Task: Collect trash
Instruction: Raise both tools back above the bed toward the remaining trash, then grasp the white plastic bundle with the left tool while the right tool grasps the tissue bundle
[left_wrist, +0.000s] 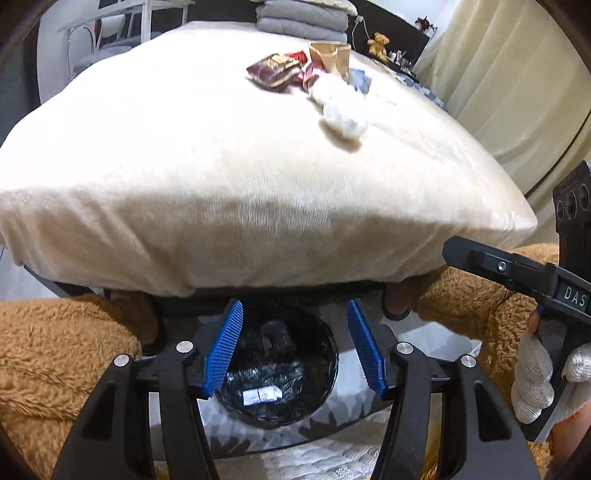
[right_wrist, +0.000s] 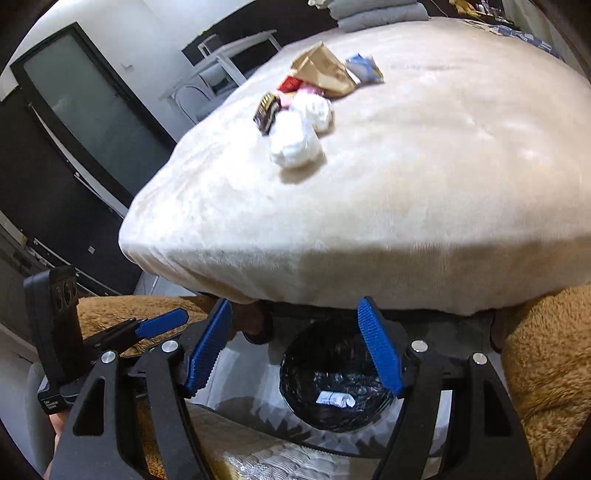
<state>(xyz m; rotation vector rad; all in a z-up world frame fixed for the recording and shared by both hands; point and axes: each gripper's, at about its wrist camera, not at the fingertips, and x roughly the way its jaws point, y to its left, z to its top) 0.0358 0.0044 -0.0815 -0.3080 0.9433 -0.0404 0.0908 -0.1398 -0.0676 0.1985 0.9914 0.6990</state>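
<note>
Big cream bed (left_wrist: 221, 177) up front, black-lined bin (left_wrist: 280, 373) on the floor right below. Both the left gripper (left_wrist: 293, 347) and right gripper (right_wrist: 295, 350) spread wide, holding nothing. Best to reach for the nearest of two white paper wads (right_wrist: 295, 142) first; wrappers (left_wrist: 275, 70), roughly four, plus one paper bag (right_wrist: 325, 72) behind.

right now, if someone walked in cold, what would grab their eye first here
The cluster of trash on the cream bed stands out first: two crumpled white tissue balls, a dark snack wrapper and a brown paper bag bunched together toward the far side. Next is the black-lined bin on the floor at the foot of the bed, with a small white scrap inside. Both the left gripper and right gripper hang open above it, holding nothing.
</note>
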